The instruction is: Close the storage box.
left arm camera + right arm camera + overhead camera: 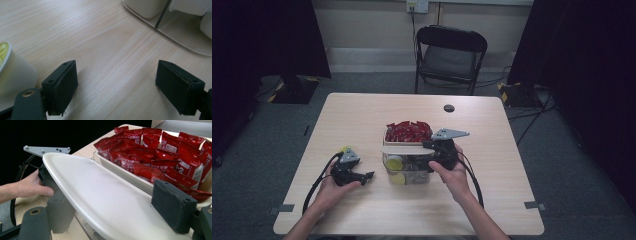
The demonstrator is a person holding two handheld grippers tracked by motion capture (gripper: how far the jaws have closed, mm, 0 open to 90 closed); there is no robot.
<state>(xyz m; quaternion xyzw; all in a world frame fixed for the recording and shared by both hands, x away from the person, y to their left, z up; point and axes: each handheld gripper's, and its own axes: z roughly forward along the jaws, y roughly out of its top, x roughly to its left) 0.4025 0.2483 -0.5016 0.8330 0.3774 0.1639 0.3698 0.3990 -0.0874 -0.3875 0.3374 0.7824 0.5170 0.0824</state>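
Note:
A flat white lid (404,149) lies level over a clear box (412,176) of yellow-topped white cups (394,162) at the table's middle. My right gripper (428,147) is at the lid's right end. In the right gripper view the lid (100,192) runs between the jaws, one under it and one over it; they stand wide apart, so the right gripper (112,212) is open. My left gripper (368,176) lies on the table left of the box, open (116,87) over bare wood. A loose yellow-topped cup (12,72) stands just beside its left jaw.
Behind the box is a white tray (125,173) heaped with red packets (408,131). A small black disc (449,108) lies farther back on the table. A folding chair (449,55) stands beyond the far edge. The clear box's corner (180,32) is close ahead of the left gripper.

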